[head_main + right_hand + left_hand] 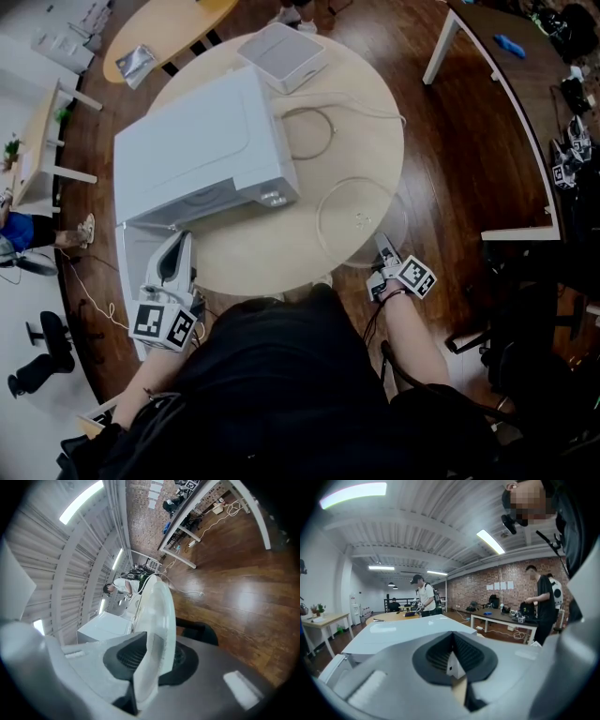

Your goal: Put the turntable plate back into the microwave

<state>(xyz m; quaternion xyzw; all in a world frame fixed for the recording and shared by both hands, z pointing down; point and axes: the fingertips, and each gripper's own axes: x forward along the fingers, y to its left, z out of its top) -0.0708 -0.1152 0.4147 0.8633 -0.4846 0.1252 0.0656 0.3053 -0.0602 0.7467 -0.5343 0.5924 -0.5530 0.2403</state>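
Observation:
The clear glass turntable plate (pixel 361 220) overhangs the round table's (pixel 253 258) near right edge. My right gripper (pixel 382 246) is shut on its near rim; in the right gripper view the plate (pixel 157 616) stands on edge between the pads (pixel 145 667). The white microwave (pixel 197 150) sits on the table's left half, its door (pixel 136 258) swung open toward me. My left gripper (pixel 178 242) is at that door. In the left gripper view its jaws (pixel 452 660) are closed down on a thin white corner, with the microwave's top (pixel 408 630) beyond.
A white square box (pixel 281 54) and a looped cable (pixel 314 131) lie on the table behind the microwave. A white-framed desk (pixel 497 112) stands to the right, an oval table (pixel 159 33) at the back left. People stand in the background (pixel 424 597).

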